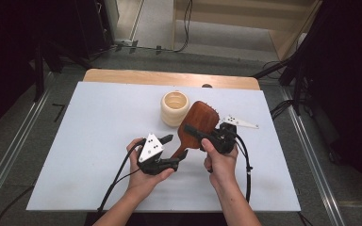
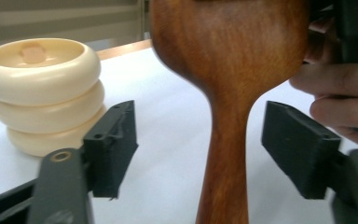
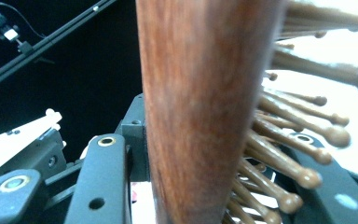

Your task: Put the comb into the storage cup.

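Above the table (image 1: 99, 141), right gripper (image 1: 206, 136) clamps the wooden hairbrush (image 1: 199, 121) head; left gripper (image 1: 175, 151) jaws apart around handle — clear sideways.

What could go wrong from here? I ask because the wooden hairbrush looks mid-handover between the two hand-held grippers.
1. The left hand-held gripper stands open around the handle, so the wooden hairbrush hangs on the right hand-held gripper alone; pinched across back and bristles, it may pivot or slip.
2. The cream ringed pot stands right beside the brush head; a swing could knock it.
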